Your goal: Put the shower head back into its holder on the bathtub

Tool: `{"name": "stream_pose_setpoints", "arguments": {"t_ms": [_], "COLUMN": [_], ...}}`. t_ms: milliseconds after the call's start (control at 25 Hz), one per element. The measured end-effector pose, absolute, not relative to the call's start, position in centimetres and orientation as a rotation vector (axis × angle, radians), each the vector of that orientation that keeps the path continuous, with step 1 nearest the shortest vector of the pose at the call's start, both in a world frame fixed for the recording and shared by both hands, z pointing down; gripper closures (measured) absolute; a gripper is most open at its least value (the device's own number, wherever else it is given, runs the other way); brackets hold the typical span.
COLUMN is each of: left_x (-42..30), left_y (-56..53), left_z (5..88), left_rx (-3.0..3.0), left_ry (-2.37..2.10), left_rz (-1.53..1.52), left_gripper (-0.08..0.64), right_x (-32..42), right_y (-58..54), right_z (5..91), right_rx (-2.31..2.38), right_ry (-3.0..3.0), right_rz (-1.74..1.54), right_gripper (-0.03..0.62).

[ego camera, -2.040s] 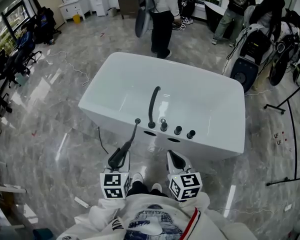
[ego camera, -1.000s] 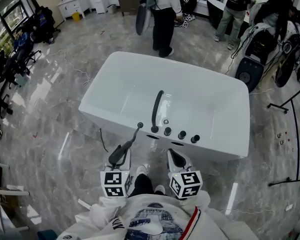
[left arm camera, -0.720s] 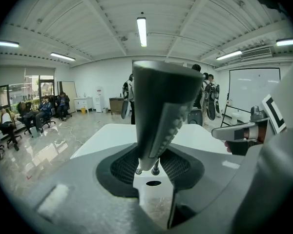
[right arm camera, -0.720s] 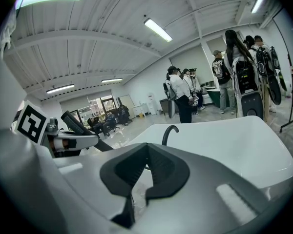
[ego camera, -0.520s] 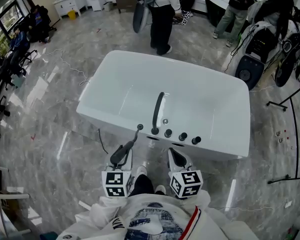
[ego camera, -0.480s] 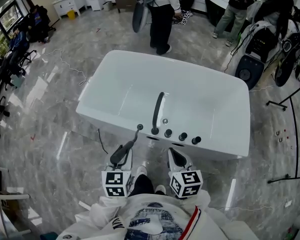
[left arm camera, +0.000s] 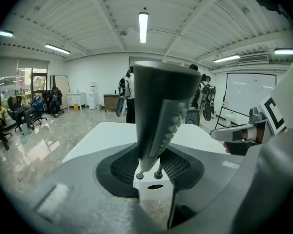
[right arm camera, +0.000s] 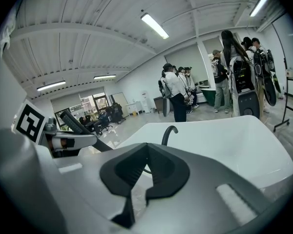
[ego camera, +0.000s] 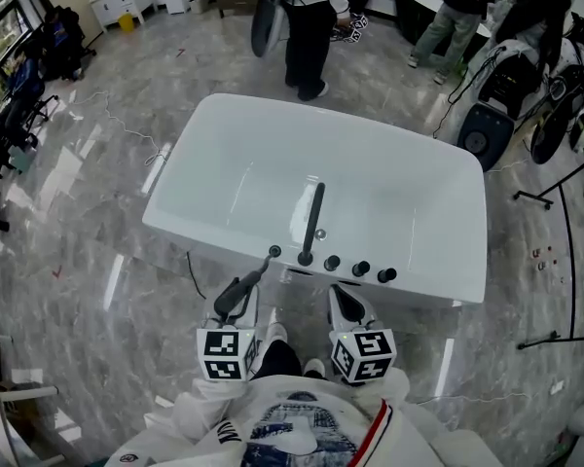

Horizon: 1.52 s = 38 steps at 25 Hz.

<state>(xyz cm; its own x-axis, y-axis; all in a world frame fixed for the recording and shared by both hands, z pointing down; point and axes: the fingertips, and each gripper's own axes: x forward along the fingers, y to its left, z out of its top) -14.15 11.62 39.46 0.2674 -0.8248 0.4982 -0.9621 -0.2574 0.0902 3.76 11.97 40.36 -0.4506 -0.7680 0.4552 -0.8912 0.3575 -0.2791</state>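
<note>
A white bathtub (ego camera: 224,163) stands in front of me. On its near rim (ego camera: 428,295) are a black curved spout (ego camera: 311,222) and three black knobs (ego camera: 360,268). A small round holder (ego camera: 274,251) sits left of the spout. My left gripper (ego camera: 238,300) is shut on the dark grey shower head (ego camera: 232,302), whose thin end reaches to the holder; I cannot tell whether they touch. In the left gripper view the shower head (left arm camera: 161,106) stands up between the pads. My right gripper (ego camera: 343,302) hangs beside it, short of the rim, shut and empty (right arm camera: 145,172).
Several people (ego camera: 307,17) stand beyond the tub's far side. Bags and round black cases (ego camera: 487,115) crowd the right, with black stand legs (ego camera: 555,188) on the marble floor. A thin cable (ego camera: 190,266) trails under the tub's left end. Chairs (ego camera: 10,115) line the left wall.
Both grippers have moved forward toward the tub's near rim and slightly down, and the tub now sits closer in the head view. The shower head stays in the left gripper.
</note>
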Motion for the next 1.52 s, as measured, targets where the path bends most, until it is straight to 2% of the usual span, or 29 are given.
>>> {"name": "stream_pose_setpoints", "arguments": {"t_ms": [640,1520], "left_x": [-16.2,-14.6], "left_y": [7.8,2.8], "left_z": [38.9,39.8], "left_rx": [2.315,2.315], "left_ry": [-1.475,-1.431], "left_rz": [0.469,0.512], "left_gripper": [0.42,0.42], "right_x": [1.0,3.7], "right_y": [9.4,4.7], "right_z": [39.1,39.6], "right_rx": [1.668,1.711], "right_ry": [-2.274,-2.236], "right_rz": [0.685,0.721], "right_gripper": [0.588,0.587]}}
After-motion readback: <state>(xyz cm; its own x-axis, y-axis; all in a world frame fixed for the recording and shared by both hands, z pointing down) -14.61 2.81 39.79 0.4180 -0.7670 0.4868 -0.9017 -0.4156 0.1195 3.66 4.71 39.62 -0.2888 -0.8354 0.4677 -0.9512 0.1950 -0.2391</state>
